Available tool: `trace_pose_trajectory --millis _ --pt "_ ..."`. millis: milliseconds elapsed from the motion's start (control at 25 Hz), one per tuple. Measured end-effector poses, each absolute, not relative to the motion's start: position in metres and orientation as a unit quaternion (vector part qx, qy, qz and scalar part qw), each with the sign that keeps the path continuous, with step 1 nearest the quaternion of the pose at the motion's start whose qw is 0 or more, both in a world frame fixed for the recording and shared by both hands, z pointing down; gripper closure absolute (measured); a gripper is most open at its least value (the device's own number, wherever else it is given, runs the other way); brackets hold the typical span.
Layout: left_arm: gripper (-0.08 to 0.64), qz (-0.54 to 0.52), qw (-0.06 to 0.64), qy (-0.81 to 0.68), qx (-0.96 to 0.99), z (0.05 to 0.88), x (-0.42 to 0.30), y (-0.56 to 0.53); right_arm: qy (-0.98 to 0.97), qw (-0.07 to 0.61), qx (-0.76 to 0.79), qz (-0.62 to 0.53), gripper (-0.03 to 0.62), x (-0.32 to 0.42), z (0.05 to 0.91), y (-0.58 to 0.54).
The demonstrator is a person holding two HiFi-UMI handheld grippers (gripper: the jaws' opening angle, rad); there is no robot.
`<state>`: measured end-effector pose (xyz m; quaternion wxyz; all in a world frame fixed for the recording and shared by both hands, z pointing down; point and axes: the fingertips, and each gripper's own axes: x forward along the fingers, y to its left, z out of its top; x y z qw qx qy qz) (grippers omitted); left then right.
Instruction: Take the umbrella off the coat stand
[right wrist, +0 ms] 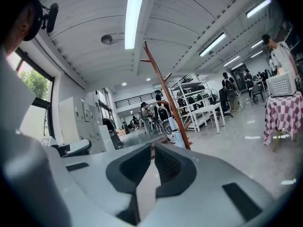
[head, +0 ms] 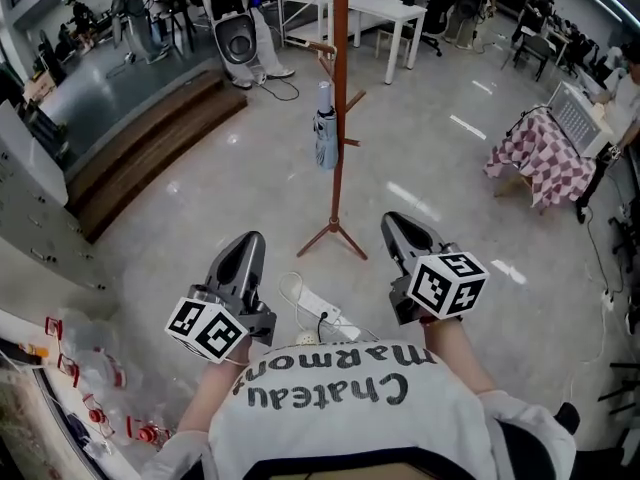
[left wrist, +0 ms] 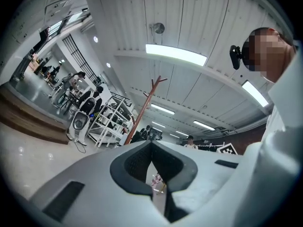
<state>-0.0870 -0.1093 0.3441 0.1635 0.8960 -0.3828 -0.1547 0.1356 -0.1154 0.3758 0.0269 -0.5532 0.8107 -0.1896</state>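
Head view: umbrella (head: 326,128) on coat stand (head: 340,58), well beyond both jaws

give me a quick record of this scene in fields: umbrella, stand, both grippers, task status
umbrella: folded, pale blue, hanging upright from a peg, left of the pole in the head view
coat stand: red-brown wooden pole with pegs, on splayed feet on the glossy floor
left gripper: jaws together, nothing between them, short of the stand
right gripper: jaws together, nothing between them, short of the stand
task status: umbrella not yet taken
nearby: white power strip on the floor between the grippers; table with checked cloth to the right
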Motion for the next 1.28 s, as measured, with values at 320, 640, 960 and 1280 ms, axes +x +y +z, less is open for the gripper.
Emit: trace_pose_trajectory --millis 320,640,960,1280 --pt "0.538 -0.157 0.158 -0.37 0.902 0.337 -0.113 -0.191 0.796 0.033 -0.571 -0.201 0.552 0.118 0.378 -0.189" --pt "0.538 -0.156 0.154 -0.361 0.907 0.337 -0.131 -0.244 0.784 0.044 -0.587 -0.198 0.552 0.11 0.375 -0.238" --pt "0.538 -0.162 0.171 -0.357 0.904 0.355 -0.142 -0.277 0.783 0.033 -0.588 -0.201 0.551 0.098 0.391 -0.263" --pt "0.538 -0.16 0.174 -0.375 0.896 0.359 -0.134 -0.298 0.787 0.028 -0.58 -0.21 0.551 0.113 0.396 -0.294"
